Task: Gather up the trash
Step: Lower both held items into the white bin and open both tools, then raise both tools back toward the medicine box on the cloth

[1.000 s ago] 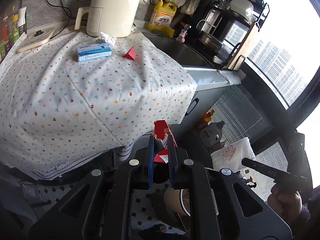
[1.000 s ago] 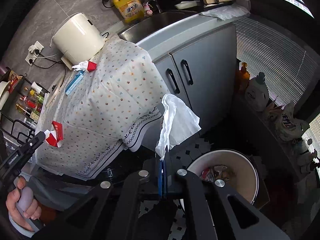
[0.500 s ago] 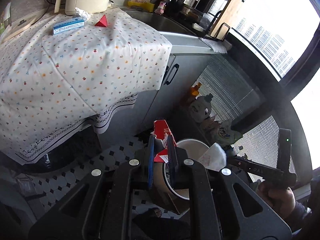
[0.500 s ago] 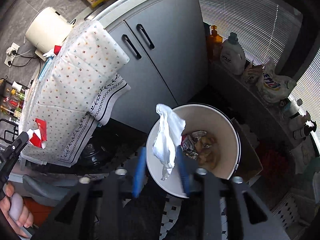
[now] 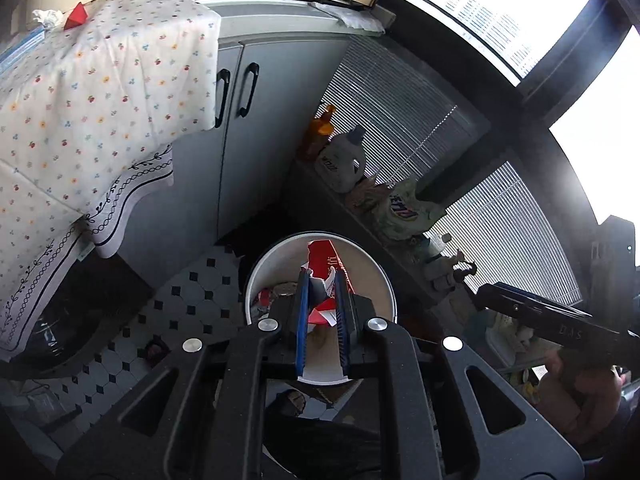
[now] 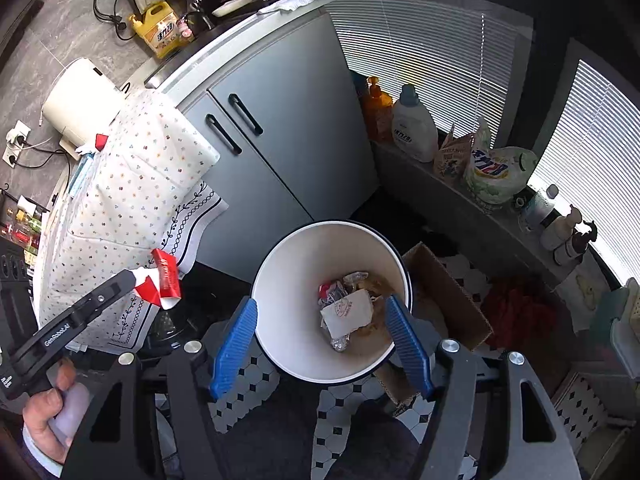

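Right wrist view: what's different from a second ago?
The right gripper let go of the white tissue, which now lies in the trash bin; its jaws are opening with nothing between them. Both hands swung from the table to the bin. The left gripper stays shut on the red wrapper.

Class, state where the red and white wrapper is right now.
The wrapper is pinched in the left claw, held above the white bin on the tiled floor beside the grey cabinet.
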Demonstrator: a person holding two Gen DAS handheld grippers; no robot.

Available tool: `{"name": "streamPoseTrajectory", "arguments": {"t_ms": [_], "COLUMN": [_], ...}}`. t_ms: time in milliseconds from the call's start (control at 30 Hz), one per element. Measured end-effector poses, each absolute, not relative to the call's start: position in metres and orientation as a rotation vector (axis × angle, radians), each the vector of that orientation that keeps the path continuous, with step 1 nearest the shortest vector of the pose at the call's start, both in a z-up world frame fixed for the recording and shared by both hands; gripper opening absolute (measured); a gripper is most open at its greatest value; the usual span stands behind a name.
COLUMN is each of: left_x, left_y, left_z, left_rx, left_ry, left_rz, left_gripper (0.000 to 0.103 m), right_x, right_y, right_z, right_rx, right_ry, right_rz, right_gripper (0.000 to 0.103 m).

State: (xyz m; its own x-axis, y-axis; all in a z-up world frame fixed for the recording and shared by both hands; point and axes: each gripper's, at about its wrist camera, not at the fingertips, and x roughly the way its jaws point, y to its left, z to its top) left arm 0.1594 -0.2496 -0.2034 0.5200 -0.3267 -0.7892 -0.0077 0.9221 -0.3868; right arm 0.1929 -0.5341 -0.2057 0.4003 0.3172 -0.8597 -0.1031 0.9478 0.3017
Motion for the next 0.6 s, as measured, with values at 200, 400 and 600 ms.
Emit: {"name": "streamPoseTrajectory", "arguments": {"t_ms": [200,400,600], "left_x": [0.174,0.165,0.146], "left_y": [-0.275,-0.262,-0.208], "left_z": [-0.215,-0.199,-0.167], "left_rx": [-0.406,-0.432,-0.410], "left_ry": [1.030,0.971,0.918], "left_rz": [-0.298,-0.262,-0.100], "left_gripper": [0.055,0.077,0.089], "right_x": [0.188,0.194,0.207], "right_y": [-0.553,-0.543,-0.505], "right_z": [-0.192,-0.187,-0.166], "right_rx": [0.202,0.195,0.195], "right_ry": [1.097,1.095,1.004], "right_rz": [0.232,0.259,0.338], "right_gripper": [0.069,0.070,0.074]}}
